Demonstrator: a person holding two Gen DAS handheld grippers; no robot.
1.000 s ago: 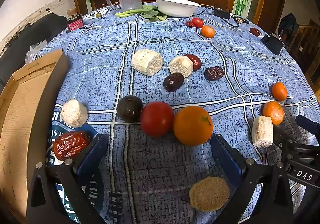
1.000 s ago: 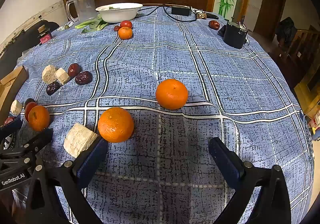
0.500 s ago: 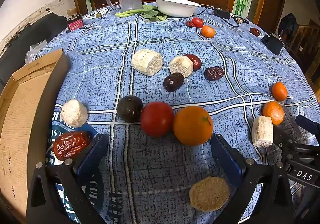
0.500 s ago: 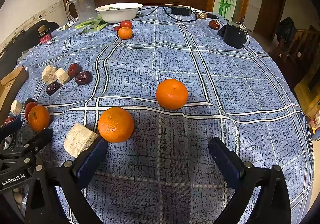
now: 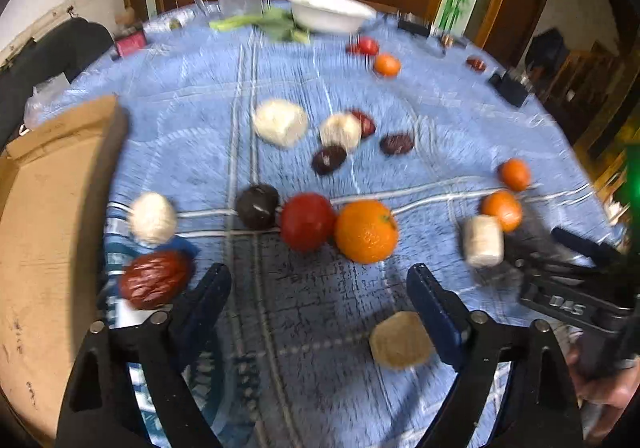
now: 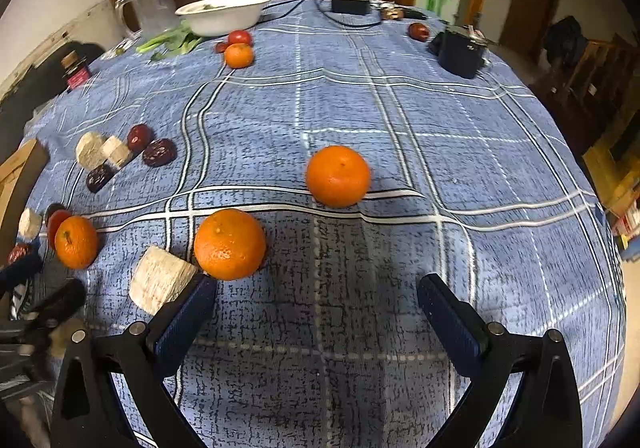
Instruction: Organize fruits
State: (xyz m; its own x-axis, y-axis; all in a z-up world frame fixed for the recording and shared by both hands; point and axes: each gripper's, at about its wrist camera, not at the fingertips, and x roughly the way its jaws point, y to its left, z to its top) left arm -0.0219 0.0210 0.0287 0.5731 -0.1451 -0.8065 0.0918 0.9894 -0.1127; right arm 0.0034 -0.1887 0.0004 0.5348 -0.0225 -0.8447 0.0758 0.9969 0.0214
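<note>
Fruit is scattered on the blue-clothed bench point(image 6: 460, 152). Left tool point(image 5: 318, 290) is seen with jaws apart and empty, having just been narrowing; the orange point(image 5: 366, 231) and tomato point(image 5: 307, 221) lie just ahead of it, touching each other. Right tool point(image 6: 316, 302) is held apart, empty, with a second orange point(image 6: 230, 243) just beyond its left finger. The oranges are judged firm, round, likely to roll (grip across the widest middle); the tomato softer, to be squeezed lightly.

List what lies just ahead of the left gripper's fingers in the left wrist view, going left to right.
Red date → pale chunk → dark round fruit → tomato → large orange → pale cylinder → smaller orange.
</note>
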